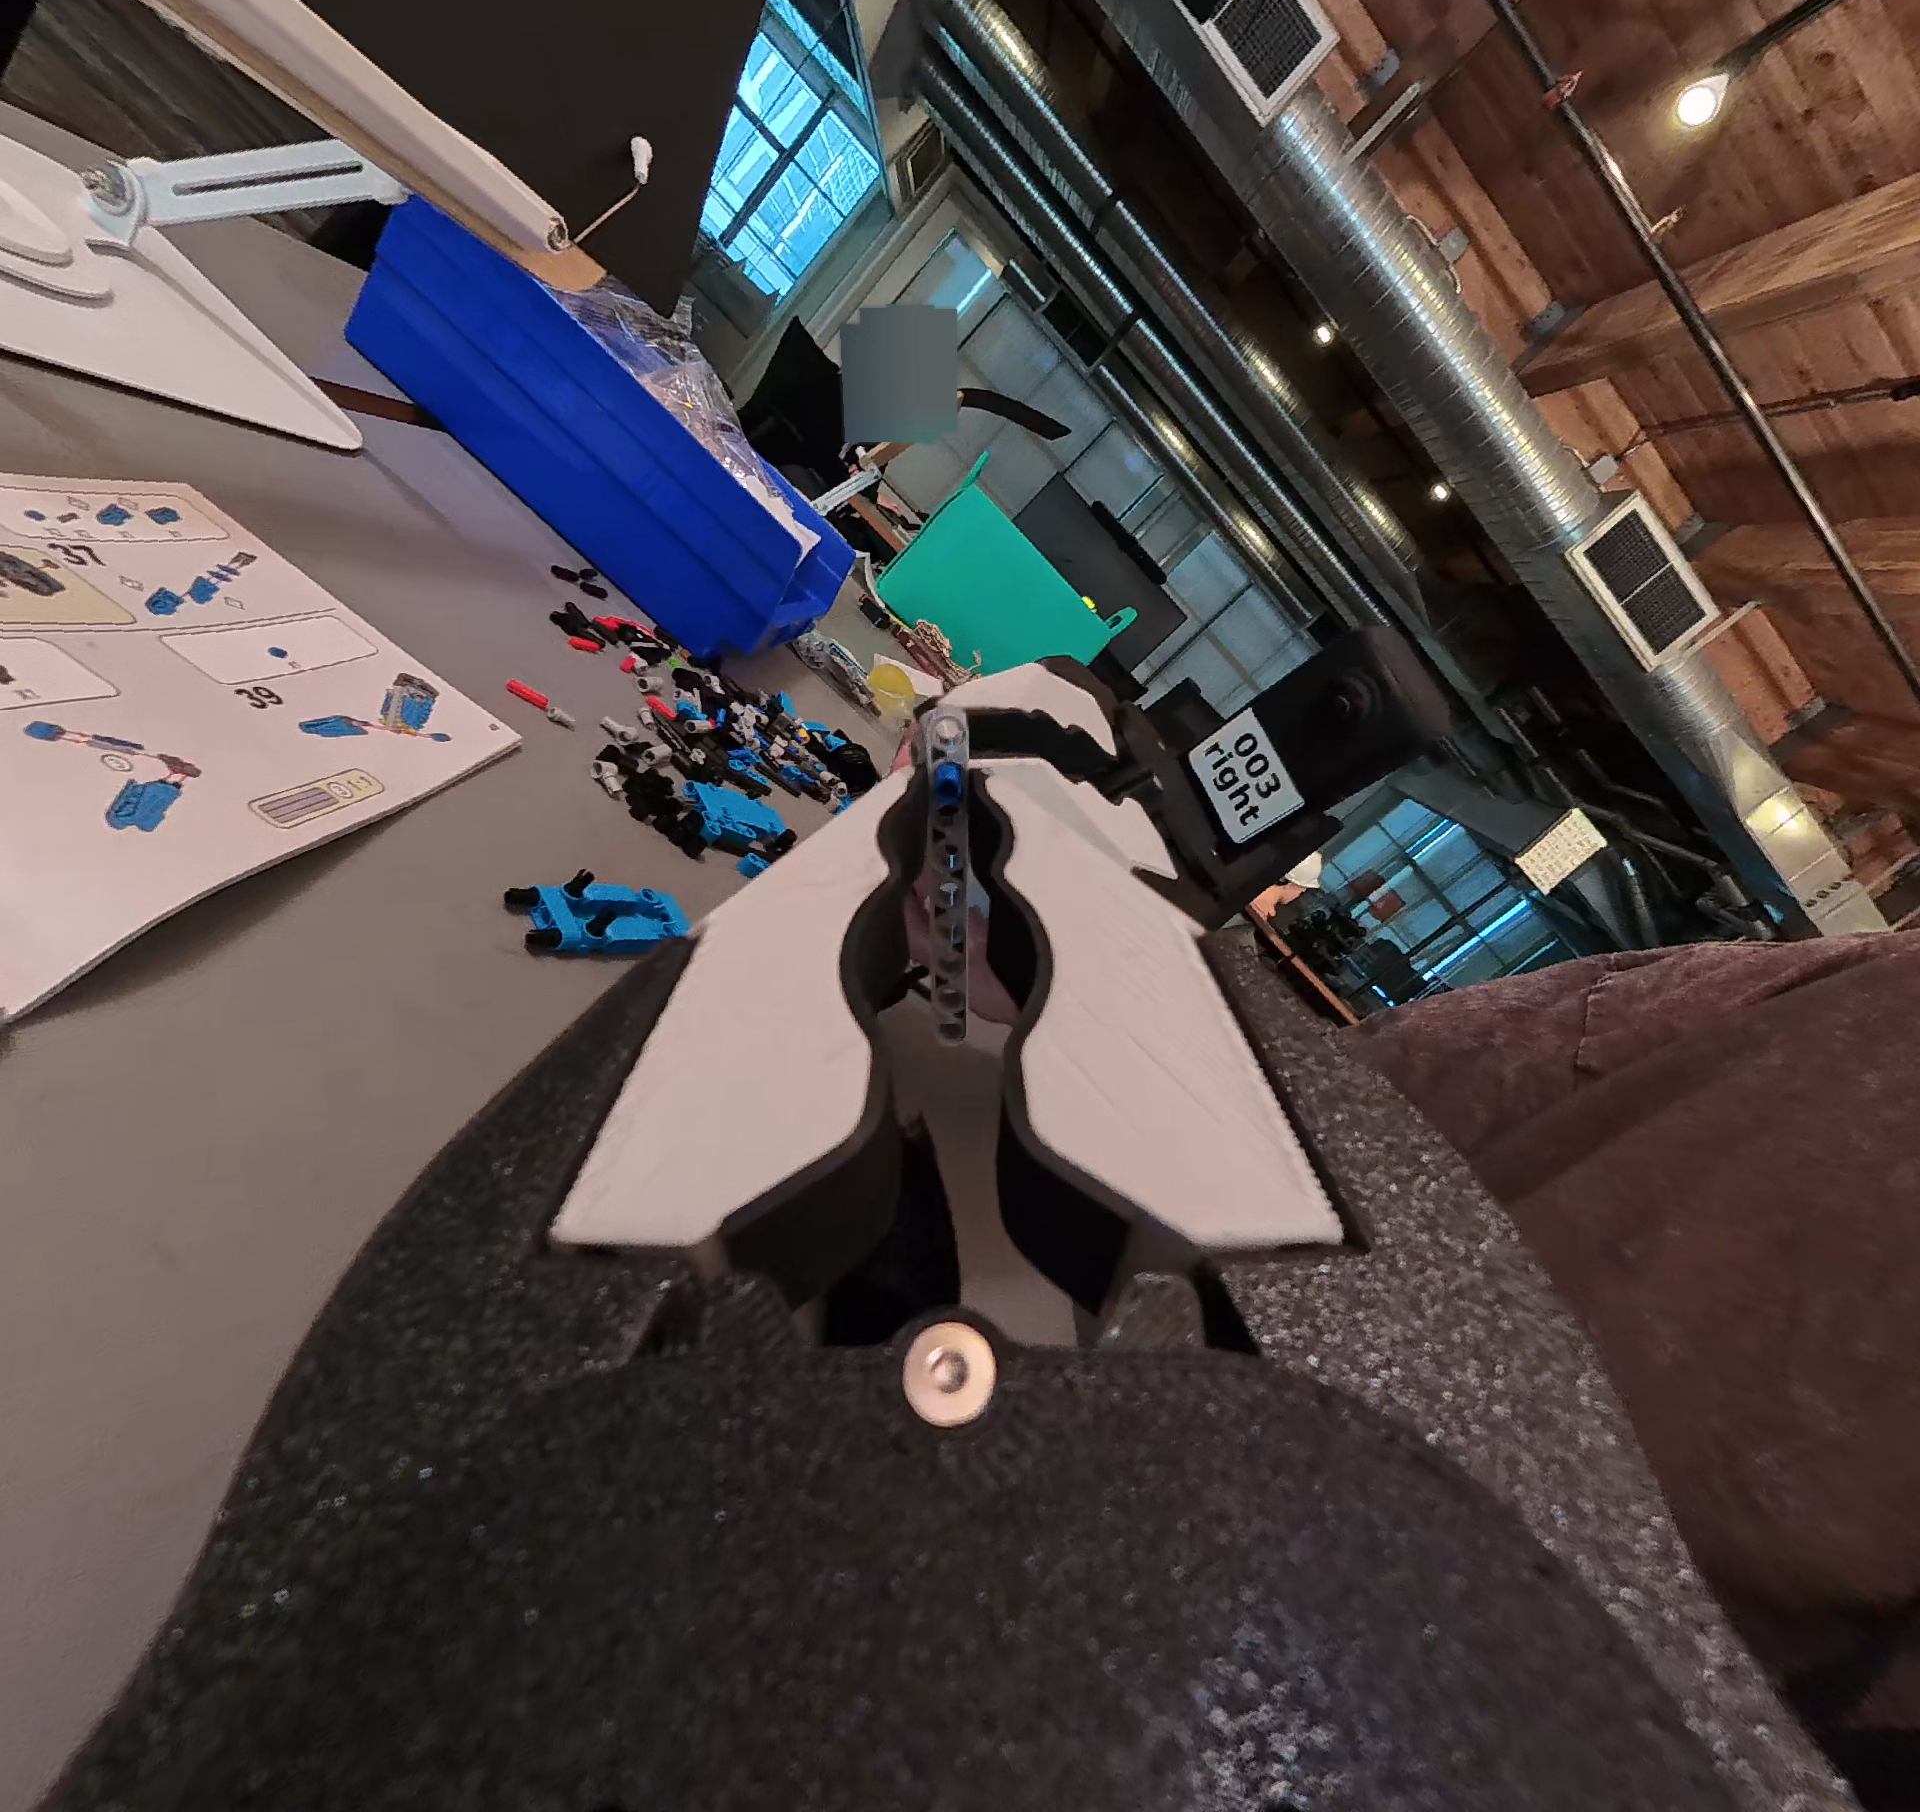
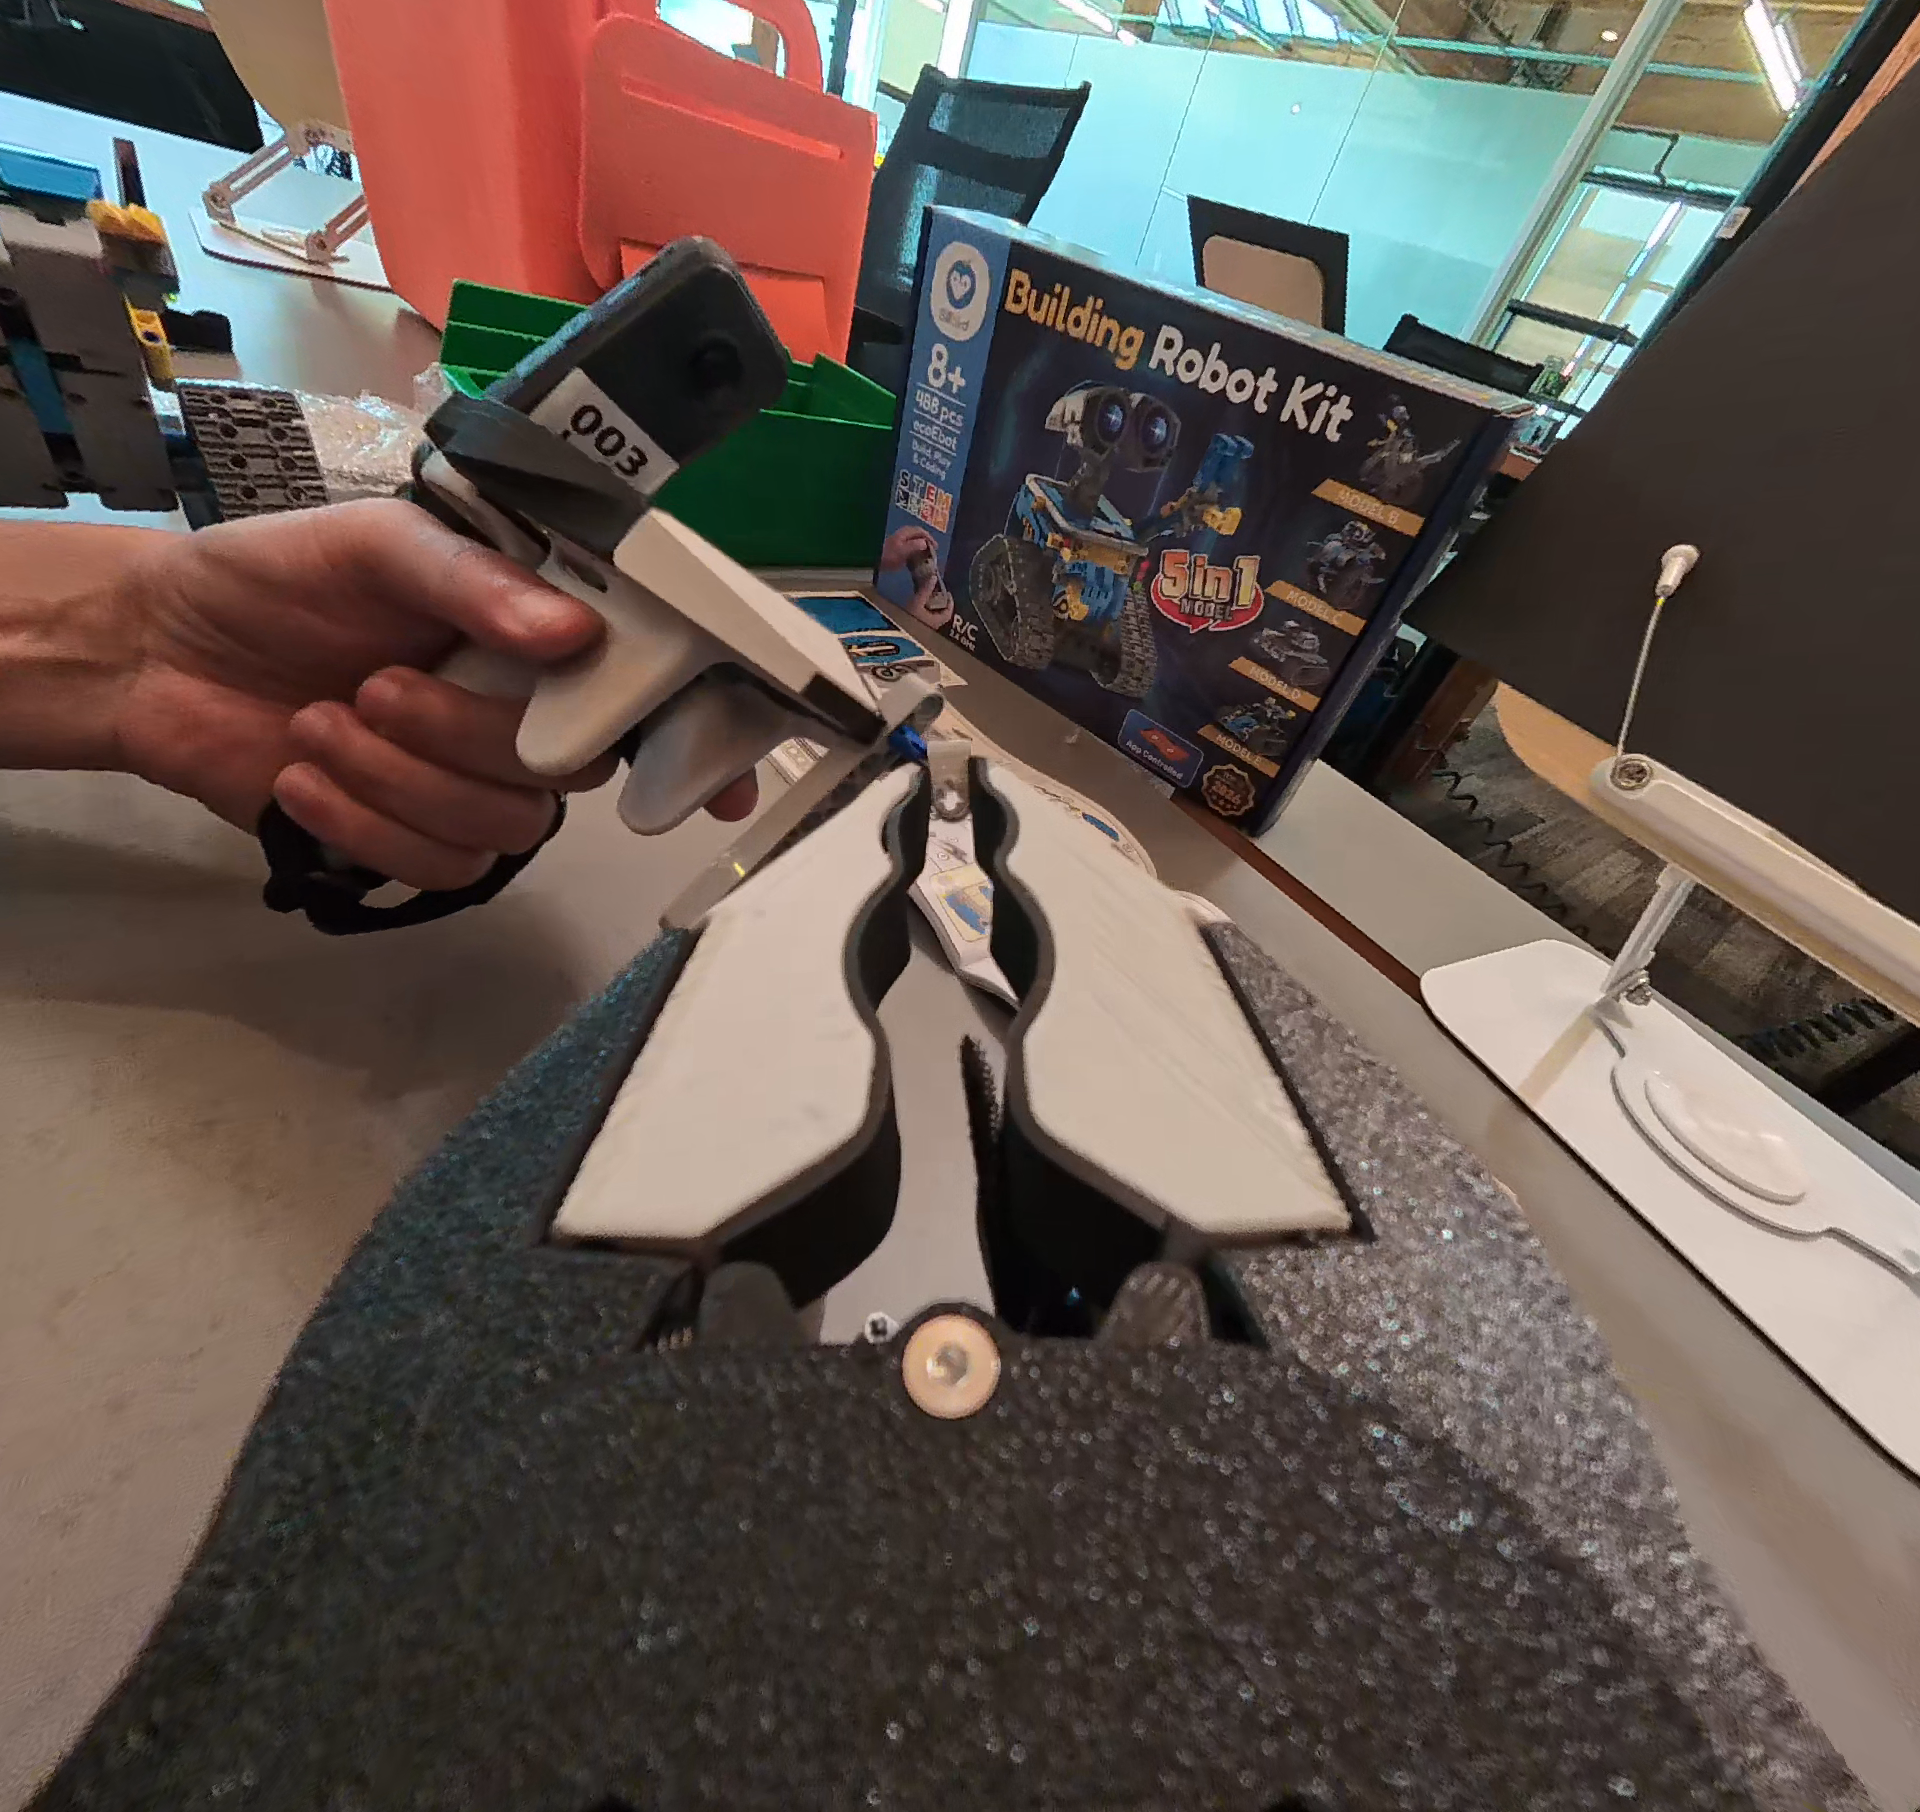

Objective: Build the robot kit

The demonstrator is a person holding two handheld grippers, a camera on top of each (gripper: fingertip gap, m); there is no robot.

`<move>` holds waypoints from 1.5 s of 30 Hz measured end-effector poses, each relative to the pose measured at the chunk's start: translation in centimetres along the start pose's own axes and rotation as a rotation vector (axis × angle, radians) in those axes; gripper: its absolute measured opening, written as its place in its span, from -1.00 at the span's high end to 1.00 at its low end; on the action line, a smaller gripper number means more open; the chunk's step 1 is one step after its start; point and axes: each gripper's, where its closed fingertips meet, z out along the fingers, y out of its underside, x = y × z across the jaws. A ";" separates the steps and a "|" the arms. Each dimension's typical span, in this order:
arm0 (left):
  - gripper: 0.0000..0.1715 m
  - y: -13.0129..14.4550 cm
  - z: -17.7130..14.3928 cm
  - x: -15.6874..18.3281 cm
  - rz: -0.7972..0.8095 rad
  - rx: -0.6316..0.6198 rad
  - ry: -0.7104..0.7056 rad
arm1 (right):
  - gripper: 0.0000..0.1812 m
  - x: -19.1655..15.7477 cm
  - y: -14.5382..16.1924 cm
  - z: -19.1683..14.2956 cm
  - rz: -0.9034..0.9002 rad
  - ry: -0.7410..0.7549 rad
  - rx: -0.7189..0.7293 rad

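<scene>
My left gripper is shut on a long grey perforated beam that stands upright between its fingers, with a blue pin near the top end. My right gripper is shut on a small light-grey piece and holds it against the beam's pin end. In the right wrist view a hand holds the left gripper. The right gripper shows beyond the beam in the left wrist view. Both are held above the grey table.
A pile of small blue, black and red parts and a blue assembly lie beside an open instruction booklet. A blue bin, a kit box, a green bin, orange bags and a white stand base surround the area. Both grippers' tips are close together, under 4 cm apart.
</scene>
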 end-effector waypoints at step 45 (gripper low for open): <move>0.93 0.7 0.3 -1.1 -0.054 -0.008 -0.043 | 0.92 0.0 1.3 -0.1 0.072 -0.101 -0.067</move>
